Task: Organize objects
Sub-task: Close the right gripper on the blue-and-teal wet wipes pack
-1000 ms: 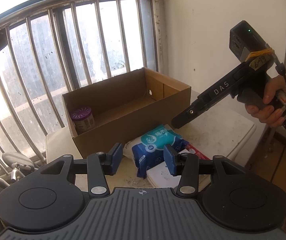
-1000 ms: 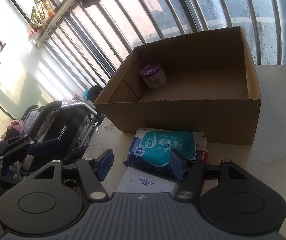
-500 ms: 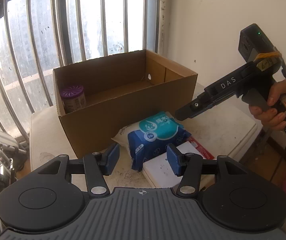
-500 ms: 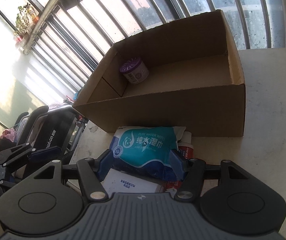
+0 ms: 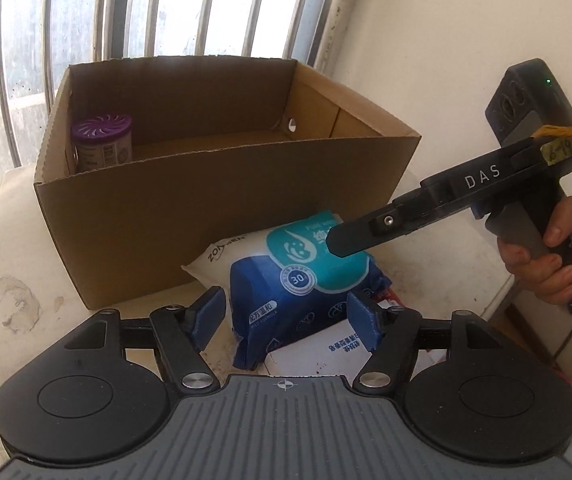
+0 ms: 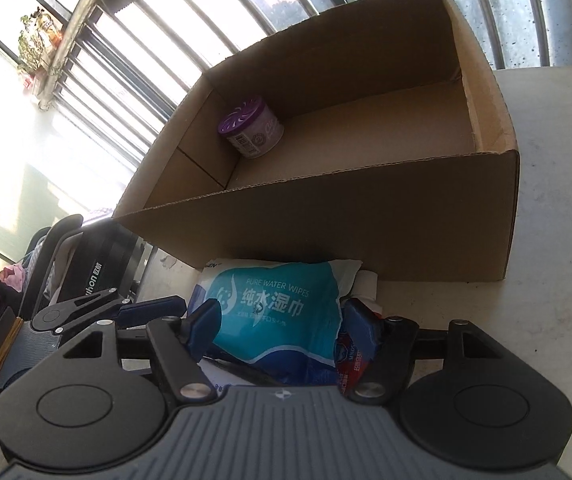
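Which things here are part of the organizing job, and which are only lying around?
Part of the job:
cardboard box
purple-lidded can, already in the box
wipes pack
white carton
red pack
right gripper, open around the wipes pack
left gripper, open

Lying about:
stroller
window bars

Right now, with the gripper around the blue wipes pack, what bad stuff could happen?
1. The wipes pack is soft, and the right gripper is open around it, so it might sag or slip when lifted.
2. It lies on top of a white box and a red packet, so pulling it up could drag them.
3. The cardboard box wall is close in front, so a low lift could bump the pack against it.
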Demonstrator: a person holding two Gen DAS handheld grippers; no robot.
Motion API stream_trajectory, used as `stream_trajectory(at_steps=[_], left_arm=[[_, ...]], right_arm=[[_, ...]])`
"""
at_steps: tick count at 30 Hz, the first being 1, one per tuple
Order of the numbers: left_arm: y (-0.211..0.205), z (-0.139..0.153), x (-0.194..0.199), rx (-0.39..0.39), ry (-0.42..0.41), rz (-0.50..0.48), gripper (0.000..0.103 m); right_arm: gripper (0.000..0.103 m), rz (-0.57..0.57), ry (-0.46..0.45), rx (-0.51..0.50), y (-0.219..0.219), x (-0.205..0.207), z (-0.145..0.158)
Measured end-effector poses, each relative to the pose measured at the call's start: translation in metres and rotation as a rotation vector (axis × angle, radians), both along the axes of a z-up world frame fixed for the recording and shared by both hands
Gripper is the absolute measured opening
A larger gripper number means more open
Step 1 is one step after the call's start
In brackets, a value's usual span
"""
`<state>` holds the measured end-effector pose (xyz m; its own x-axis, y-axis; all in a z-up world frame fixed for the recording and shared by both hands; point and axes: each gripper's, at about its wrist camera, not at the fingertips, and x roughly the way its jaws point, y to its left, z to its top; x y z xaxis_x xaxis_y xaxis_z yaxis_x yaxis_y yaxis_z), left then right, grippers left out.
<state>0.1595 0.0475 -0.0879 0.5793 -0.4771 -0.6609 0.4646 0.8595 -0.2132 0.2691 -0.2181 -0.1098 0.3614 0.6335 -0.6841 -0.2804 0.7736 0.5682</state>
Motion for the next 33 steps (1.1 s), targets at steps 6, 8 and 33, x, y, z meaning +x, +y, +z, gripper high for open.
stream_trajectory(at_steps=[6,8,33], left_arm=[[-0.008,-0.007,0.002,0.009,-0.005,-0.013,0.067],[-0.006,-0.008,0.003,0.0,-0.002,-0.011,0.065],[0.036,-0.008,0.004,-0.051,0.059,0.045,0.07]], right_arm=[[0.071,0.04,-0.005,-0.009,0.011,-0.001,0.001],[0.071,0.057,-0.001,-0.012,0.016,-0.002,0.002],[0.076,0.112,0.108,0.056,0.045,0.02,-0.015]])
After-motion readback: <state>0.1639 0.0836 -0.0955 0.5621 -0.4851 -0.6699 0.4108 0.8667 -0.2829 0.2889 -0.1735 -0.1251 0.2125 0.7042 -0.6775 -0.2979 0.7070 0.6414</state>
